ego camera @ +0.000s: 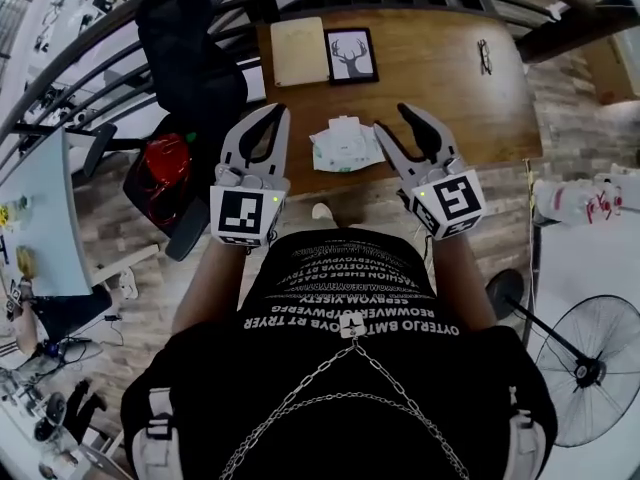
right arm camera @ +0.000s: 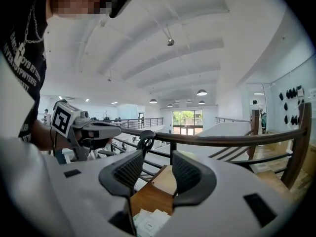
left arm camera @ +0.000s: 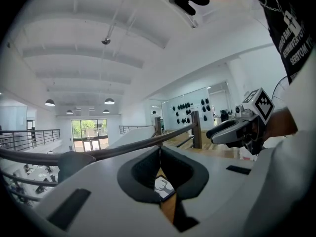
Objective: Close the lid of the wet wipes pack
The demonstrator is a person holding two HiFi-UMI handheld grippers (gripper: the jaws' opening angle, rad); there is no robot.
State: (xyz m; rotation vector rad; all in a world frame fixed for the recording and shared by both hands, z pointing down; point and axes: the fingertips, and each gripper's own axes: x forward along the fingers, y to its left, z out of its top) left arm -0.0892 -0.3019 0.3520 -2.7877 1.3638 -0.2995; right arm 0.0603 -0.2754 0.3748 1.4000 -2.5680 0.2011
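The wet wipes pack (ego camera: 345,146) is white with green print and lies near the front edge of the wooden table (ego camera: 440,68); it also shows low in the right gripper view (right arm camera: 148,224). Whether its lid is up is too small to tell. My left gripper (ego camera: 278,114) hovers just left of the pack with its jaws closed tip to tip on nothing (left arm camera: 160,151). On the pack's right, my right gripper (ego camera: 396,125) stands open with only air between its ribbed pads (right arm camera: 129,171). Neither gripper touches the pack.
A framed deer picture (ego camera: 351,55) and a beige board (ego camera: 299,51) lie at the table's far side, a small metal item (ego camera: 484,56) at its far right. A black chair (ego camera: 190,58) and red bag (ego camera: 166,162) stand left. A dark railing (right arm camera: 222,139) runs beyond the table.
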